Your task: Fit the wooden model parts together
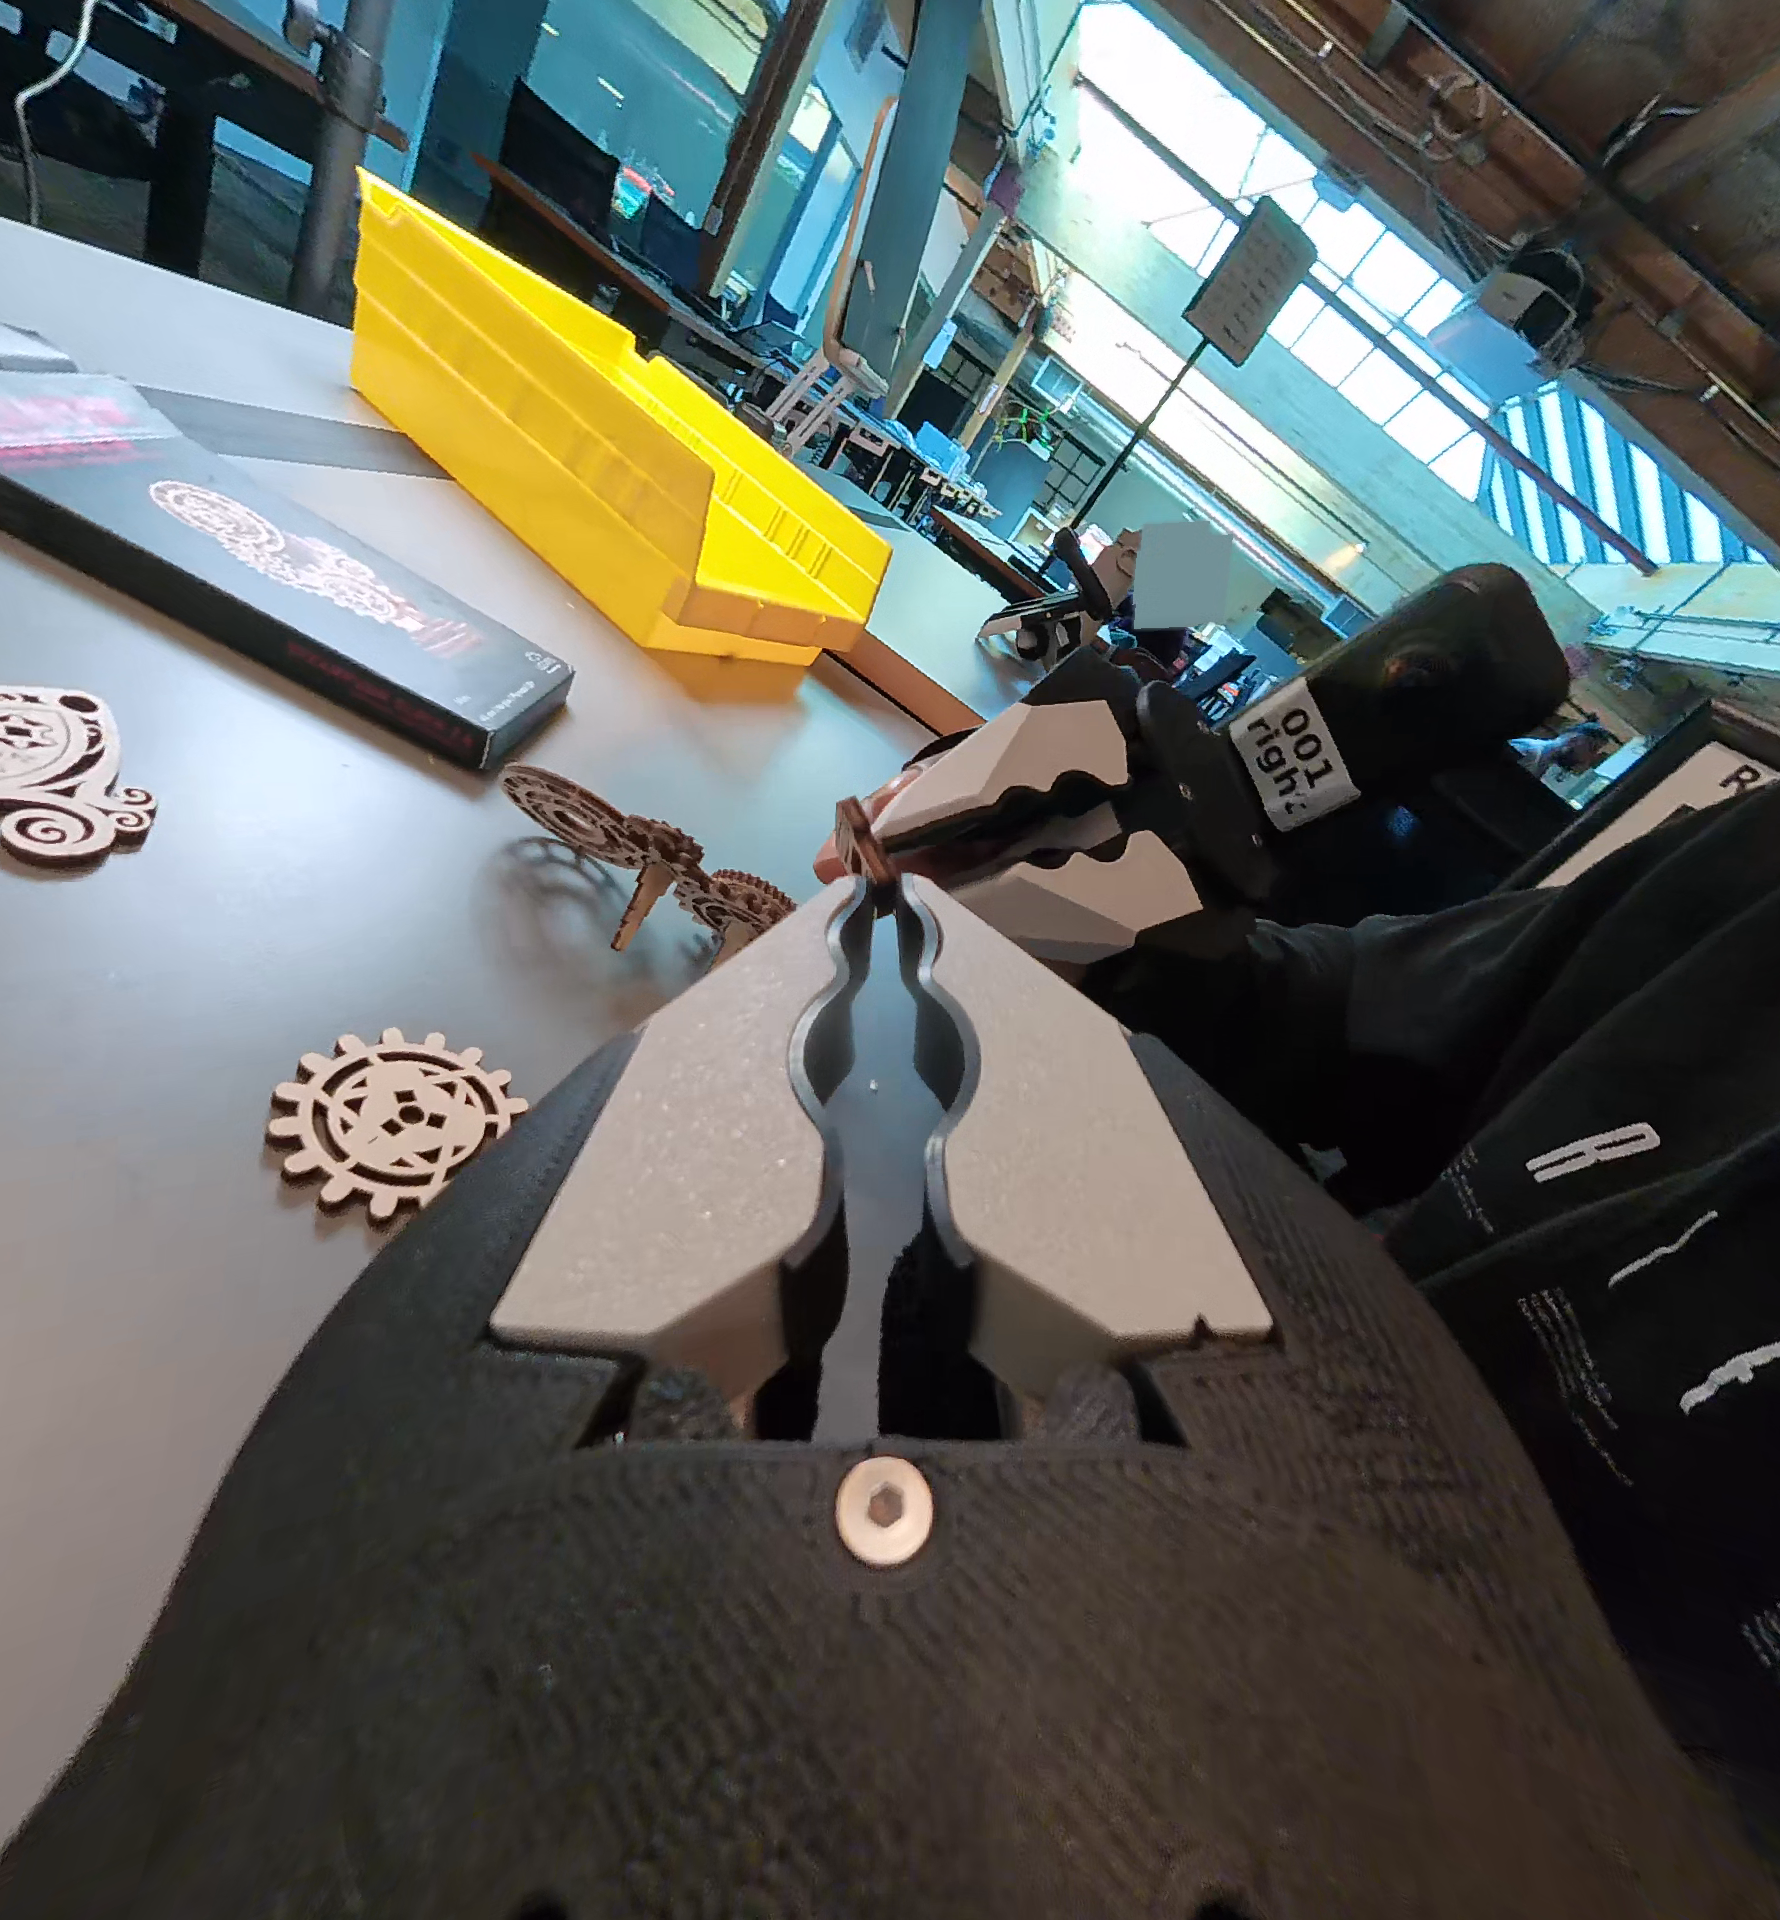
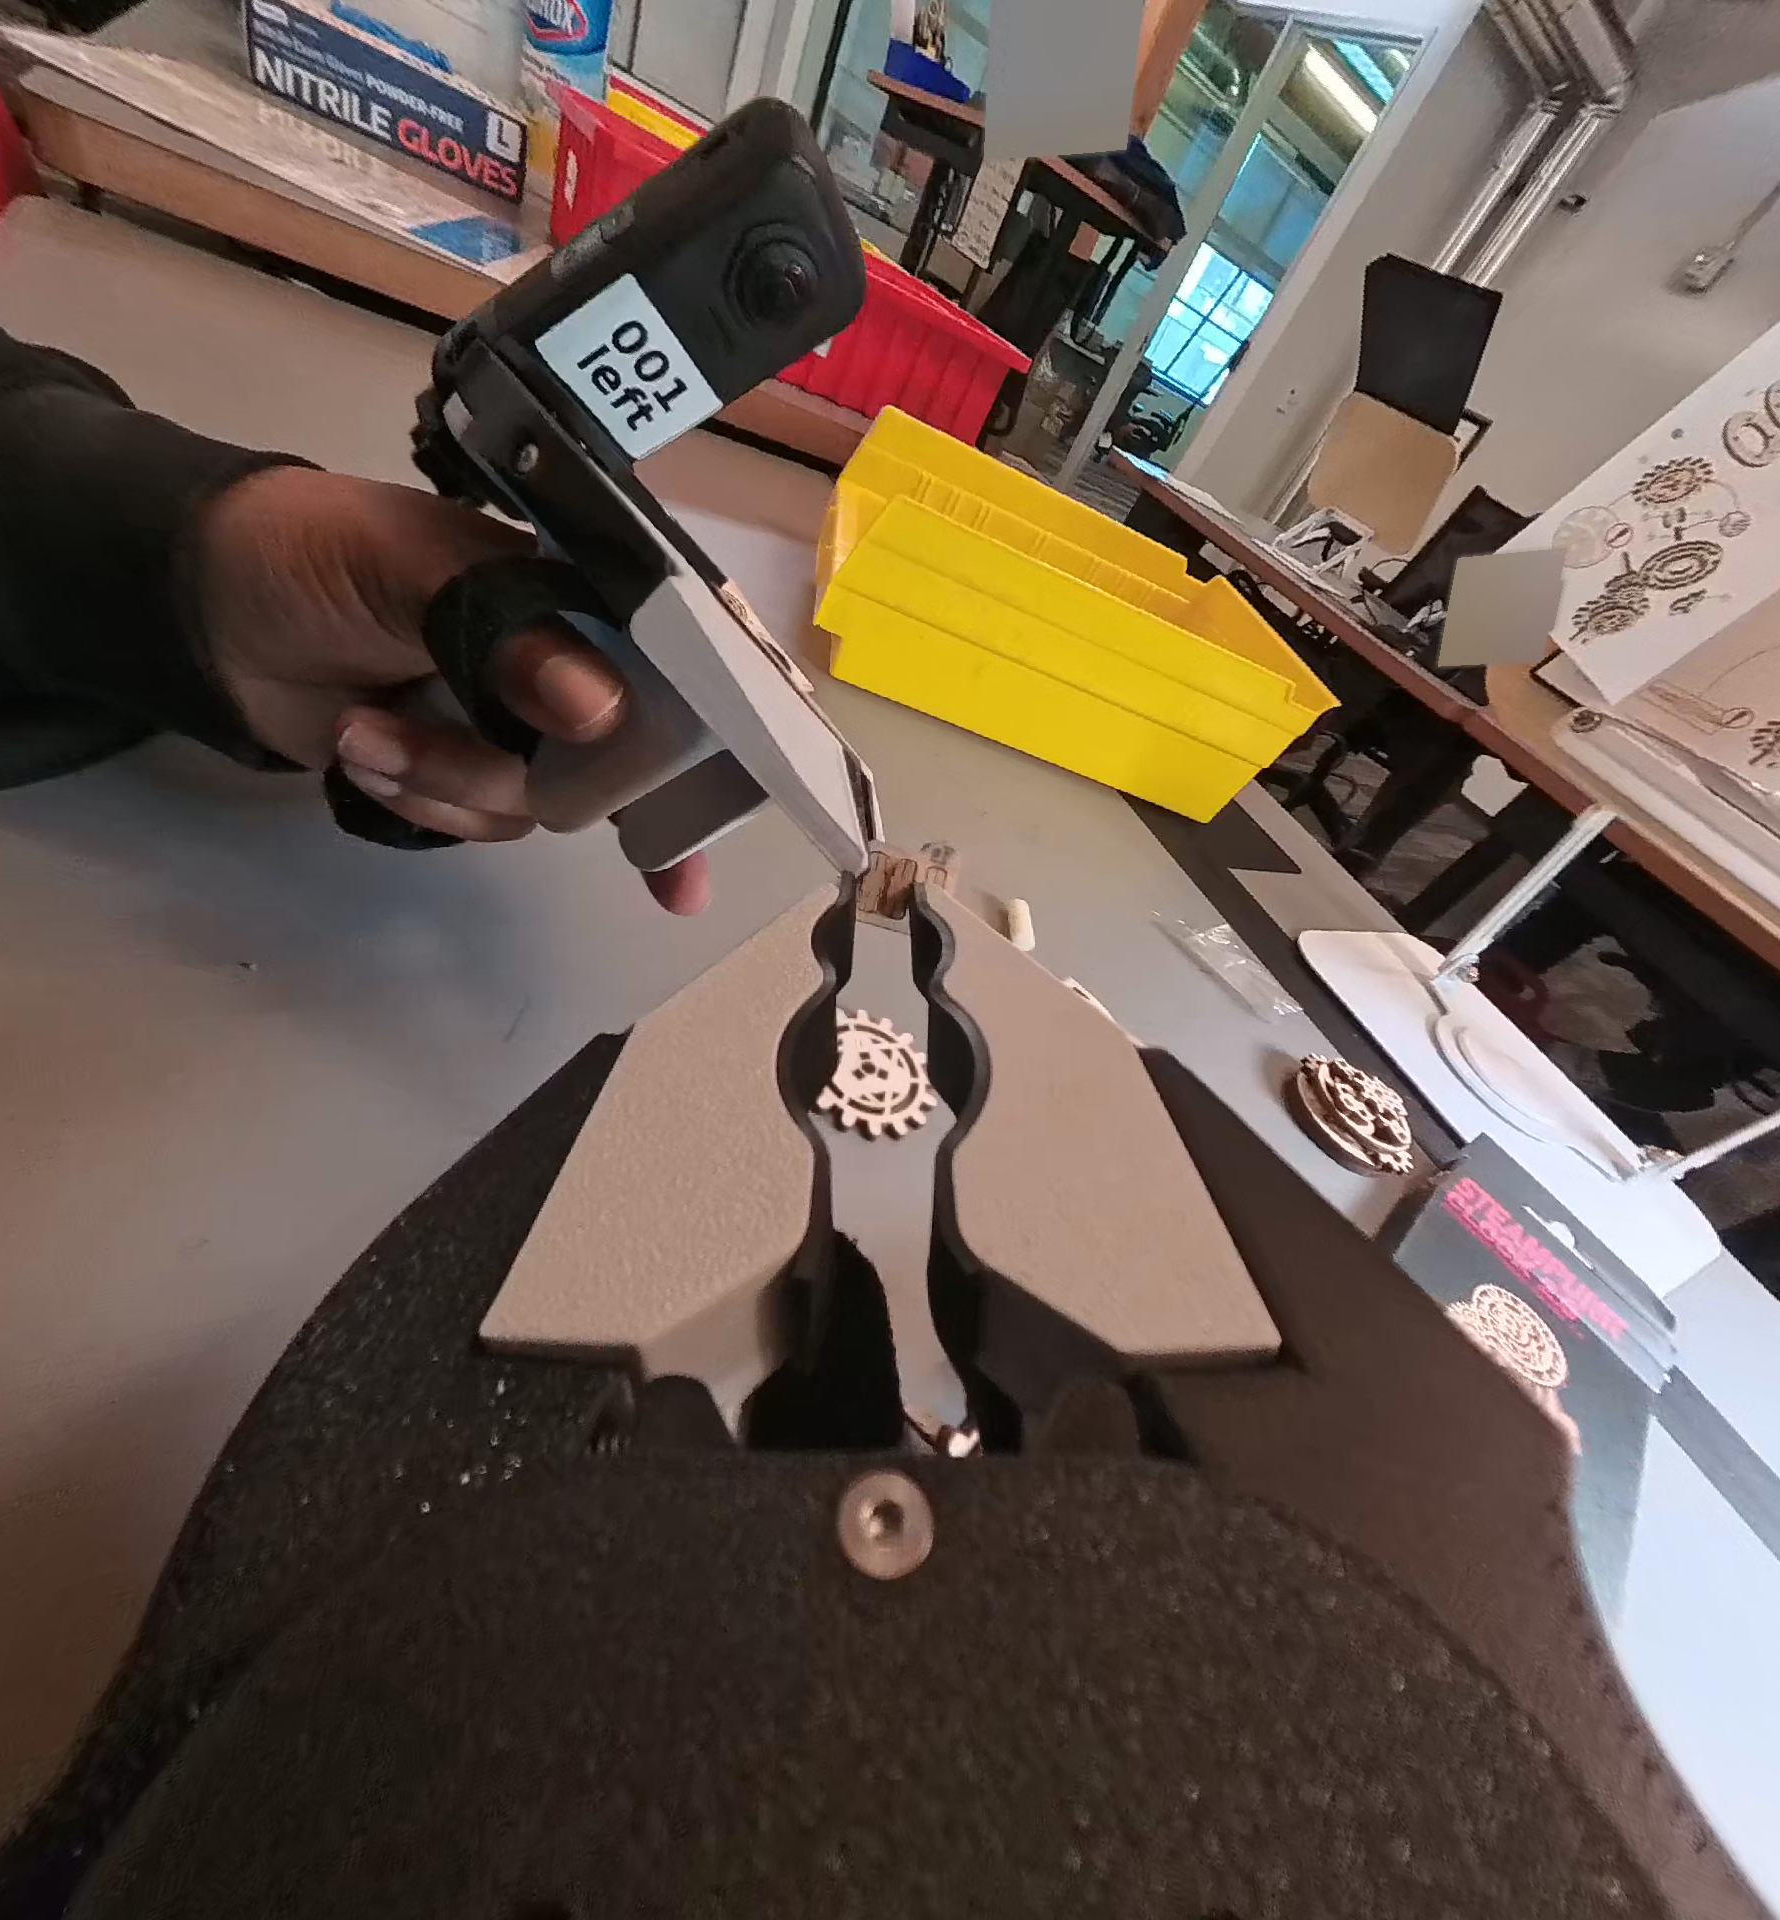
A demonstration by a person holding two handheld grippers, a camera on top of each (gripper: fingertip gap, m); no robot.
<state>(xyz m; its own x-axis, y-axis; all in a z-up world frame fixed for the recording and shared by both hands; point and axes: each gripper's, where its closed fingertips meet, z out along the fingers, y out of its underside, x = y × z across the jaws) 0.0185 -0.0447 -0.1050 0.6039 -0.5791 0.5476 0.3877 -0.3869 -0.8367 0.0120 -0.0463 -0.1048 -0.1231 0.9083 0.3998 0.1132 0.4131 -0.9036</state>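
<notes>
Now small wooden part (image 2: 888,885) between right gripper (image 2: 884,902) tips.

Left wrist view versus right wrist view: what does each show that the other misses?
Left only: a swirl-cut wooden panel and a partly built gear assembly on the table. Right only: an instruction sheet and red bins. Both: the yellow bin, a loose wooden gear, and both grippers meeting at a small wooden piece.

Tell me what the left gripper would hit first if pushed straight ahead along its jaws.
Most likely the small wooden piece pinched in the right gripper. It sits just beyond the left gripper, whose tips nearly touch it. Depth is hard to judge.
</notes>
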